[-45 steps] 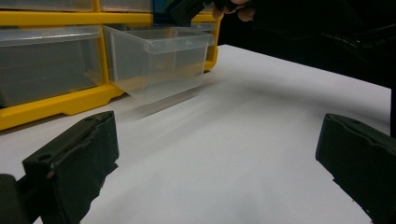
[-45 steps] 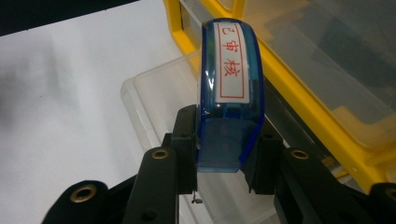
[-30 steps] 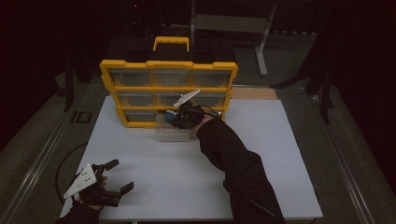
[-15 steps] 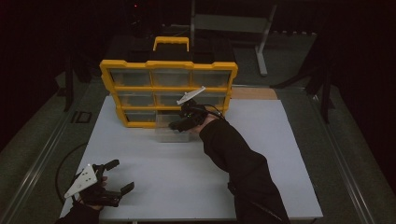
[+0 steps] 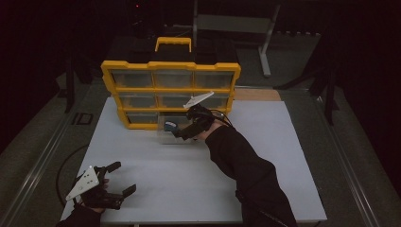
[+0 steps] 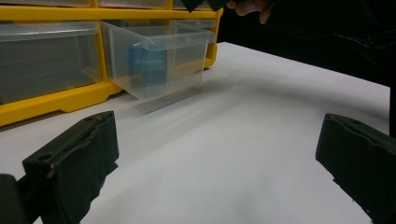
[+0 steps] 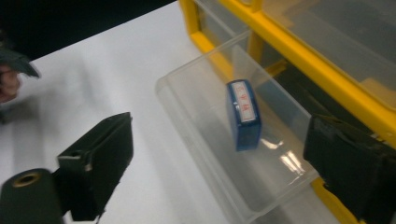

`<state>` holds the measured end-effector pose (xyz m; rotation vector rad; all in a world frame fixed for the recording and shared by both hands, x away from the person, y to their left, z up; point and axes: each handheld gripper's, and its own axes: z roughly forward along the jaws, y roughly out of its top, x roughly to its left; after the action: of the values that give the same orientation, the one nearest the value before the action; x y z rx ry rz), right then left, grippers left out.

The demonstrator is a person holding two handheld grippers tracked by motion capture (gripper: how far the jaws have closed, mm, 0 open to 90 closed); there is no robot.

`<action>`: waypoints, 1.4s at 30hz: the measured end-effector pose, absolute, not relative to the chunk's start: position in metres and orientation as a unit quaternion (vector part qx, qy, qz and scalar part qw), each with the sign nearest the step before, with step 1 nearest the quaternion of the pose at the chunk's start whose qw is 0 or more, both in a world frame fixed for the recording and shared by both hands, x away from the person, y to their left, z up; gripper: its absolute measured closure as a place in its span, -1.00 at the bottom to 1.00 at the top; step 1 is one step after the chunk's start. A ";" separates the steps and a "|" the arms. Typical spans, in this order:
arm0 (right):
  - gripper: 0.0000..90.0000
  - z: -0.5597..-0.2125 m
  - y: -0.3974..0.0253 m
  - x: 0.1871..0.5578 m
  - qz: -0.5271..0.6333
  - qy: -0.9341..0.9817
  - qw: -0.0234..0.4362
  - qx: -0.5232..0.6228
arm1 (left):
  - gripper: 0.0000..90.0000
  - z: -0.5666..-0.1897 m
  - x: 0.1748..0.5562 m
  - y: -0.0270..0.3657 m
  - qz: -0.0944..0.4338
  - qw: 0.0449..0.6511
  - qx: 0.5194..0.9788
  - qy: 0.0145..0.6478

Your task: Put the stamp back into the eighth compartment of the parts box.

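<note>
In the high view, the right gripper (image 5: 178,134) hovered wide open over a clear drawer (image 5: 171,134) pulled from the yellow organizer (image 5: 170,90). The left gripper (image 5: 122,178) rested wide open, well apart from it. In the right gripper view, a blue stamp (image 7: 243,114) lay inside that drawer.

The right tool (image 7: 219,172) hangs with its black jaws spread wide over a clear drawer (image 7: 196,116) pulled out of the yellow organizer (image 7: 327,88) onto the white surface (image 7: 107,88). A blue stamp (image 7: 243,114) lies inside the drawer, between the jaws and untouched.
</note>
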<state>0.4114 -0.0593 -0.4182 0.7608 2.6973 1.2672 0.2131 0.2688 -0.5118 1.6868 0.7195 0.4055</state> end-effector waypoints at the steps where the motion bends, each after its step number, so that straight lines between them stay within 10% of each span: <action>1: -0.83 -0.418 -0.061 0.411 0.416 0.875 0.028 0.245 | -1.00 -0.512 0.213 0.269 0.174 0.591 0.725 0.309; 42: -0.81 -0.434 -0.155 0.373 0.447 0.857 0.075 0.245 | -1.00 -0.513 0.214 0.267 0.180 0.584 0.727 0.313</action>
<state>0.3733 -0.1546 -0.4337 0.7345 2.5712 1.3424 0.2138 0.2673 -0.5126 1.6973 0.7306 0.4192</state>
